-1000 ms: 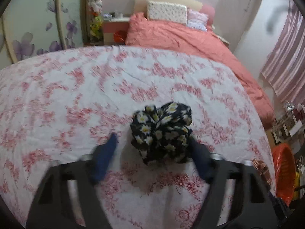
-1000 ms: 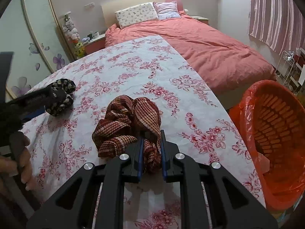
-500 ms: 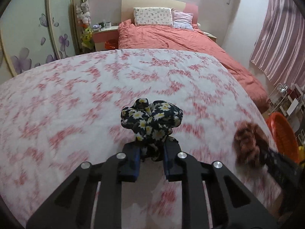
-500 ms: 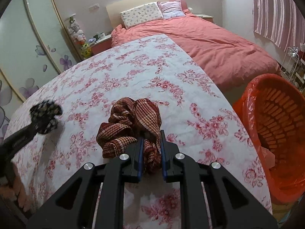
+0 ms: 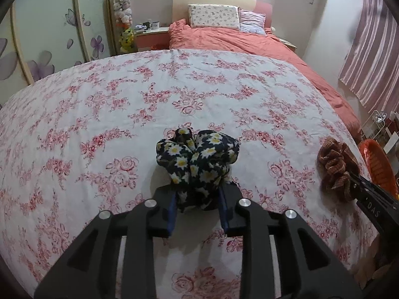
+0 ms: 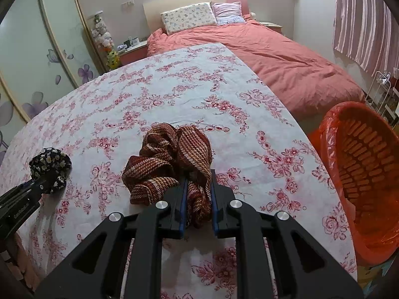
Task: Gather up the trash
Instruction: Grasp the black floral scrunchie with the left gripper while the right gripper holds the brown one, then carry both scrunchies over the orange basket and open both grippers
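Observation:
My left gripper is shut on a dark daisy-print cloth ball, held just above the floral tablecloth. It also shows at the left of the right wrist view. My right gripper is shut on a red-brown woven cloth bundle, held over the table's right part; it also shows in the left wrist view. An orange plastic basket lined with an orange bag stands beside the table's right edge, below table height.
A bed with a salmon duvet and pillows lies beyond the table. A wardrobe with flower decals is at the left. A striped curtain and a wire rack are at the right.
My left gripper closed on the daisy-print cloth and lifted it slightly. My right gripper kept its hold on the woven bundle and shifted a little.

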The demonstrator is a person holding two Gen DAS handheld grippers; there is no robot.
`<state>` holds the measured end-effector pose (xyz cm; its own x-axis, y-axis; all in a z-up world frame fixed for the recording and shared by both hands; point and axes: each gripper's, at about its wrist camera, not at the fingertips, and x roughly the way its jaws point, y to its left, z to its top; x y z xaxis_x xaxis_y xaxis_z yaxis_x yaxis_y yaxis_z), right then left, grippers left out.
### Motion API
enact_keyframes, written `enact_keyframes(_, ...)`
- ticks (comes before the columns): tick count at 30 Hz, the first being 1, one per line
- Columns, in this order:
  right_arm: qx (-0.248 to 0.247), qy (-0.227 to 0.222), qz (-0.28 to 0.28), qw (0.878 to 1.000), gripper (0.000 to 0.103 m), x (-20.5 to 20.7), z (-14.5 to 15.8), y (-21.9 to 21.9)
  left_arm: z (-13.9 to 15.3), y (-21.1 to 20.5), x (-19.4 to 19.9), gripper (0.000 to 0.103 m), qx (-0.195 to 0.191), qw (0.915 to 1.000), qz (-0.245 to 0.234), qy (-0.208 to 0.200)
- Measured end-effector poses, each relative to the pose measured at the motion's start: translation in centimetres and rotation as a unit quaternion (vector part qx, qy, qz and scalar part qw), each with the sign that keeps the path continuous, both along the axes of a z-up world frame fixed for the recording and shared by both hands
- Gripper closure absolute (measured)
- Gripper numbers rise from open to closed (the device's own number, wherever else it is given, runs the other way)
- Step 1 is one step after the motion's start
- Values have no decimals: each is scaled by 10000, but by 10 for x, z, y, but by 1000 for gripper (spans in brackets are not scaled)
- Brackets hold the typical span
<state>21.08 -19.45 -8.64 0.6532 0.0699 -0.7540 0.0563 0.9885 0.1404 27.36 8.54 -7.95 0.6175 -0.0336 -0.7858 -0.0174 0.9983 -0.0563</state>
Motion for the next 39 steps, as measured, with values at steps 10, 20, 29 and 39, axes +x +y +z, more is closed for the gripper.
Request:
enact_keyframes(10,-107,11,-22,9999,81,6,0,3,-5,-1,6,62,96,9999,125,48)
enact_keyframes(20,-97,12,-1,10000,85,7,0,4,-9,-7,8,69,63,10000,5,-31)
enact_keyframes(29,159,-389,43,9991,89,-8,20,-1,13,-13,-1,84,-141,9994,-206,-254)
enact_keyframes(39,225,-1014,-85,9946,89,-41,67,-21,59,-34,-27,84,-348,9961,-440,-683)
